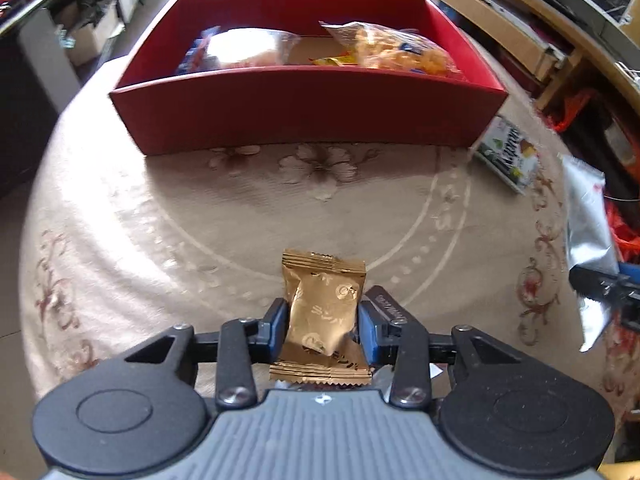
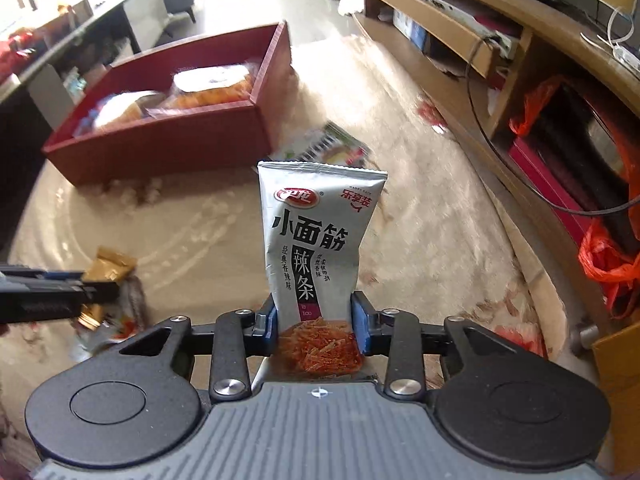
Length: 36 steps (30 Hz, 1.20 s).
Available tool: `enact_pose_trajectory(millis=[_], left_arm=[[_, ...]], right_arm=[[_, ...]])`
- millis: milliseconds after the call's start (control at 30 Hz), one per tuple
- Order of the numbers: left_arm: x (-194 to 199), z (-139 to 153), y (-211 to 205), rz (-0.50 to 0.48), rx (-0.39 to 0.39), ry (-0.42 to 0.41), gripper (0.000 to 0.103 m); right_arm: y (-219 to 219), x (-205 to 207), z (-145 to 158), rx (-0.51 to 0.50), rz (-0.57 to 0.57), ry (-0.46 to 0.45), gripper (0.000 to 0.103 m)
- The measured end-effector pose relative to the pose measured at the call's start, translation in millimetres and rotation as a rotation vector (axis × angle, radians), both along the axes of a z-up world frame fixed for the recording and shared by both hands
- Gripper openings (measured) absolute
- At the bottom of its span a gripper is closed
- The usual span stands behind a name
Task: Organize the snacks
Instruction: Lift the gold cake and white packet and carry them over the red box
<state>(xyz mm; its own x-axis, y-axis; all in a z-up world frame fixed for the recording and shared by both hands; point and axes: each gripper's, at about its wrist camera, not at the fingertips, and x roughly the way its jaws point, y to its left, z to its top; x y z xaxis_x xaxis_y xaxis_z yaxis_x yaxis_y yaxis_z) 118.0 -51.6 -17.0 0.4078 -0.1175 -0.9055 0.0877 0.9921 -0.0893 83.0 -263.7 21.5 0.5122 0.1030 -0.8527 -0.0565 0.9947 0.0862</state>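
You are gripping a gold candy wrapper (image 1: 323, 312) in your left gripper (image 1: 323, 322) short of the red box (image 1: 308, 108); only the right view is showing your right gripper (image 2: 316, 320) clamping the silver latiao packet's (image 2: 318, 236) printed face

Two grippers are in use: the left gripper (image 1: 323, 316) grips one gold candy packet (image 1: 322, 312), and the right gripper (image 2: 316, 318) grips one silver latiao packet (image 2: 318, 248). One red box (image 1: 304, 112) stands toward the table's far edge, with two snack bags inside: a blue-trimmed bag (image 1: 236, 50) and an orange puffed-snack bag (image 1: 396, 50). One green-and-white packet (image 1: 508, 154) lies beside the box's right corner.
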Motion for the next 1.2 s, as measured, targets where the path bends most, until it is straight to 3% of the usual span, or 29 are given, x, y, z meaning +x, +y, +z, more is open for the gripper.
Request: enact_pose_trajectory(millis=[167,367,900,1200], left_arm=[[-13,19,10,0.033,0.066,-0.028,0.033],[-18,43,19,0.049,0.073,-0.070,0.033],[5,38,11,-0.024,-0.031,-0.058,0.033],[31,54,17,-0.035,-0.104,-0.096,0.033]], right_arm=[[18,8,20,0.042,0.048,-0.060,0.043],[33,11,37,0.078,0.098,-0.115,0.043],[34,26,28,0.067,0.069,-0.099,0.043],[35,49,38,0.081,0.036,-0.140,0.043]])
